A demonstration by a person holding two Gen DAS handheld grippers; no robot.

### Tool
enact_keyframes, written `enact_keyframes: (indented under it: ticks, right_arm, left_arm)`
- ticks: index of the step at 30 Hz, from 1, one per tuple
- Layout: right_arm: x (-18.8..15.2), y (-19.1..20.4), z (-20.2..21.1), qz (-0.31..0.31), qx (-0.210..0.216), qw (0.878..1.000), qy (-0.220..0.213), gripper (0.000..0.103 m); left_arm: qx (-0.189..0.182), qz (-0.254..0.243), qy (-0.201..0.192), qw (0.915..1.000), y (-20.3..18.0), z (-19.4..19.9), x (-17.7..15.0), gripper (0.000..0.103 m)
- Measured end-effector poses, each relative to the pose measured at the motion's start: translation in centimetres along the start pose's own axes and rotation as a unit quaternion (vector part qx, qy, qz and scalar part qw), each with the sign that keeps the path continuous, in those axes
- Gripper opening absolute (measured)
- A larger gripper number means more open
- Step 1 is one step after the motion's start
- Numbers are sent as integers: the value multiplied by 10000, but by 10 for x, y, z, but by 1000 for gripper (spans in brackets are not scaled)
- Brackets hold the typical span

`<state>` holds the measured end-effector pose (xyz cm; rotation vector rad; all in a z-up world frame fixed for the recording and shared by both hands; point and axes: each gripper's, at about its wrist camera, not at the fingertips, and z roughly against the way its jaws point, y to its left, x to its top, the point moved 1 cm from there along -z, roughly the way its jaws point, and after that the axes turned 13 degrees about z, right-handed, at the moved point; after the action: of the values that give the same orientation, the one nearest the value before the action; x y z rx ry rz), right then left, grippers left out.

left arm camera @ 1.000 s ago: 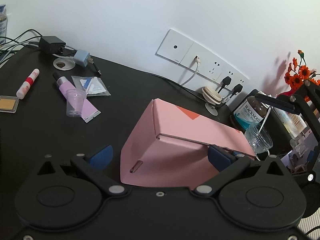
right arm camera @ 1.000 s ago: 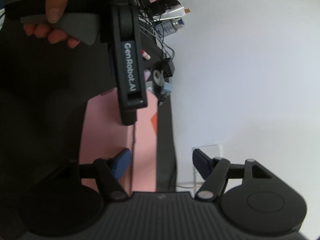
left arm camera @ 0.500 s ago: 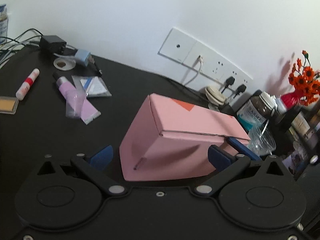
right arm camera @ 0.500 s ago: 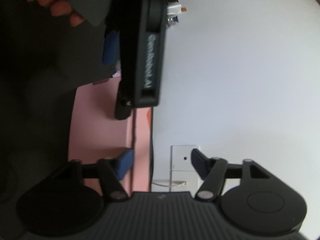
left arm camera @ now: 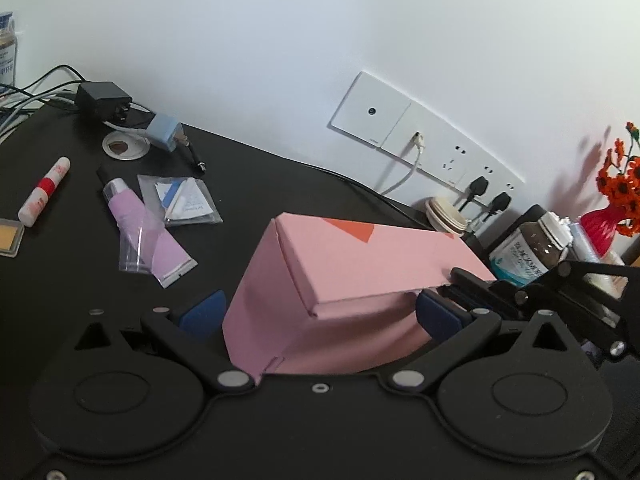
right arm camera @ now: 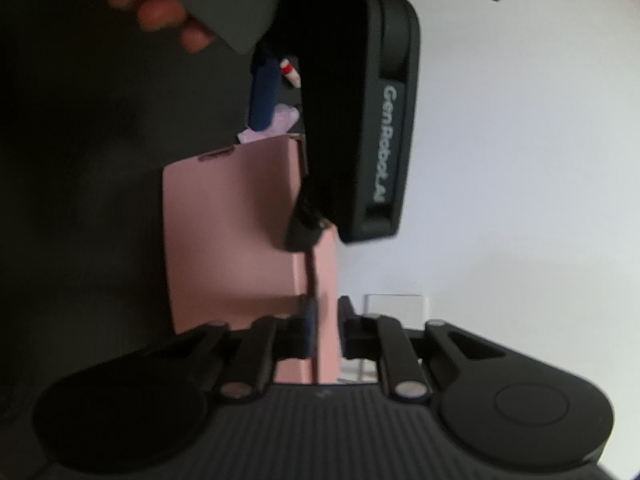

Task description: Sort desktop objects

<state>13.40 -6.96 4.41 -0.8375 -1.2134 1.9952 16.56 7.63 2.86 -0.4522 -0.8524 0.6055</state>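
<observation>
A pink cardboard box [left arm camera: 360,280] lies on the black desk [left arm camera: 72,288], right in front of me. My left gripper [left arm camera: 320,315] is open and straddles the box's near end, one blue pad [left arm camera: 202,314] on each side. My right gripper [right arm camera: 326,326] is shut on the thin edge of the box's lid [right arm camera: 324,280]. In the left wrist view the right gripper [left arm camera: 456,278] reaches in from the right and pinches the lid's corner, so the lid stands slightly off the box body. The right wrist view also shows a hand [right arm camera: 160,8] holding the left gripper's handle.
At the left lie a purple tube [left arm camera: 140,220], a clear plastic cup [left arm camera: 134,250], a sachet bag [left arm camera: 184,202], a red-and-white stick [left arm camera: 42,192] and a yellow compact [left arm camera: 10,236]. Chargers [left arm camera: 164,136] and cables sit at the back. A brown bottle [left arm camera: 528,248] and a red vase [left arm camera: 598,228] crowd the right.
The right gripper has come in from the right and closed on the lid's edge. The lid's front edge now stands a little off the box. The left gripper's opening is unchanged.
</observation>
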Motion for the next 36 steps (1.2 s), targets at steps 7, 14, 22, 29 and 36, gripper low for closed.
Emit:
enact_keyframes:
  ticks: [7, 14, 22, 29, 36]
  right_arm:
    - [-3, -19, -2, -386, -73, 9992, -121, 2]
    - [-12, -45, -8, -532, 18, 9985, -84, 2]
    - [-12, -56, 1, -557, 306, 9968, -483, 25]
    - [-13, -65, -8, -705, 300, 9962, -425, 25]
    - [-13, -79, -12, -728, 246, 9965, -341, 25]
  left_arm:
    - [372, 137, 63, 9992, 4, -13, 5, 103]
    - [54, 116, -192, 9997, -2, -7, 17, 103]
    - [195, 261, -201, 9993, 6, -15, 21, 103]
    - [498, 191, -126, 9985, 9, -27, 27, 103]
    - [349, 167, -135, 9992, 9, -29, 30, 103]
